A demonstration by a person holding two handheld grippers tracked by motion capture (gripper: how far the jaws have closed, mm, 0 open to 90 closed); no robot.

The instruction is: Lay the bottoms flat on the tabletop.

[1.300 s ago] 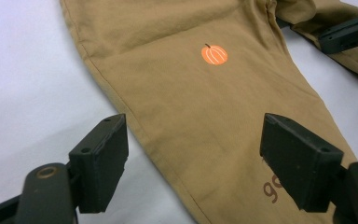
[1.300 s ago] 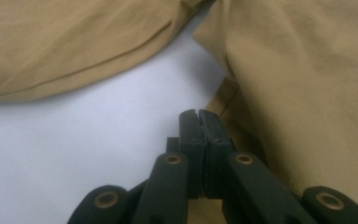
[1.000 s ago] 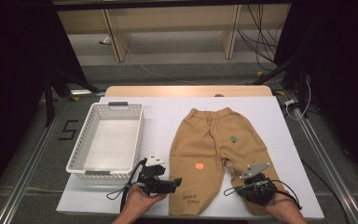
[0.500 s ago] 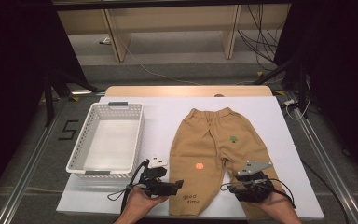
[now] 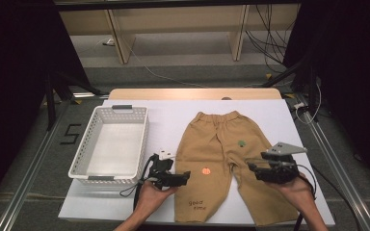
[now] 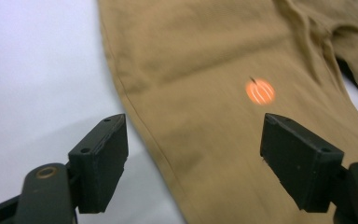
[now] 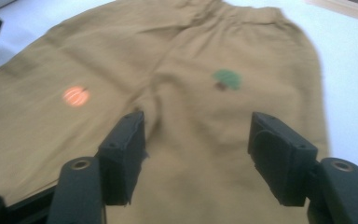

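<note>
Down at the bottom of the high view, two hands hold the tools just above the tan pants, which lie flat on the white table in the middle of the frame. Left gripper sits over the pants' left edge, its jaws spread wide with nothing in them. Right gripper hangs over the right leg, jaws wide too. Dark letters near the bottom hem read "good time". A white basket stands at the left.

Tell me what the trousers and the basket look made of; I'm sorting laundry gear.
Trousers: soft matte woven cloth, probably cotton; it creases at the gathered waist. Basket: stiff white plastic, judging by its moulded lattice walls and faint sheen.
</note>
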